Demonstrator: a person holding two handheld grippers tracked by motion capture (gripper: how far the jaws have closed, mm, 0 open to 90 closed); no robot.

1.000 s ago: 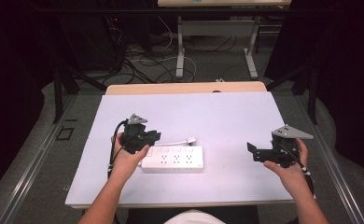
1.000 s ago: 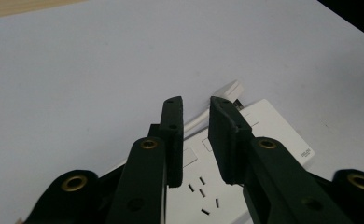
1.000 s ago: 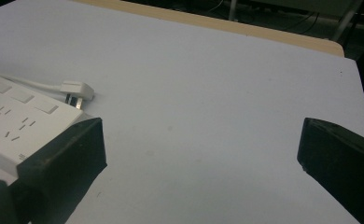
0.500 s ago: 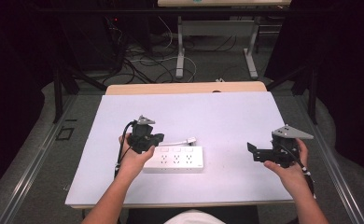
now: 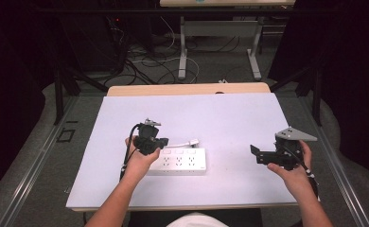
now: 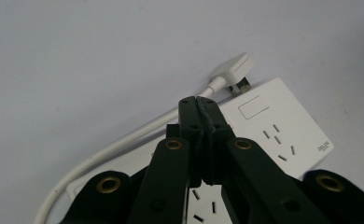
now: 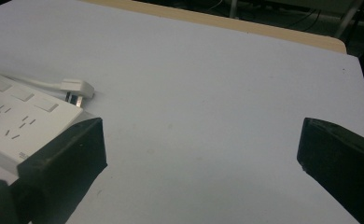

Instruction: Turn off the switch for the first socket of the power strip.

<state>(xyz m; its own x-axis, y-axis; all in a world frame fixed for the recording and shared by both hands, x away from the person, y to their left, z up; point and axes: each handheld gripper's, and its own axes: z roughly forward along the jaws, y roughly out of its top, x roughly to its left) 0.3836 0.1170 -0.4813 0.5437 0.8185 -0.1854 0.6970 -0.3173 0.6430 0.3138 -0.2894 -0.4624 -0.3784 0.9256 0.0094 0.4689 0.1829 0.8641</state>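
Observation:
A white power strip [image 5: 181, 161] lies flat at the table's middle front, with its white cable and plug [image 5: 193, 141] resting just behind it. My left gripper [image 5: 162, 142] hovers over the strip's left end; in the left gripper view its jaws [image 6: 199, 101] are pressed together with nothing between them, above the strip [image 6: 283, 126] and in front of the plug [image 6: 231, 71]. My right gripper [image 5: 256, 155] is held at the right, apart from the strip. It stands open [image 7: 201, 140] and empty, with the strip [image 7: 17, 119] at its left.
The white table top [image 5: 230, 118] has a wooden edge [image 5: 187, 89] at the back. Beyond it are desk legs and loose cables on the floor [image 5: 163, 61]. Free table surface lies between the strip and my right gripper.
My left hand has moved to the right and down, coming over the left end of the power strip. The right hand has kept still.

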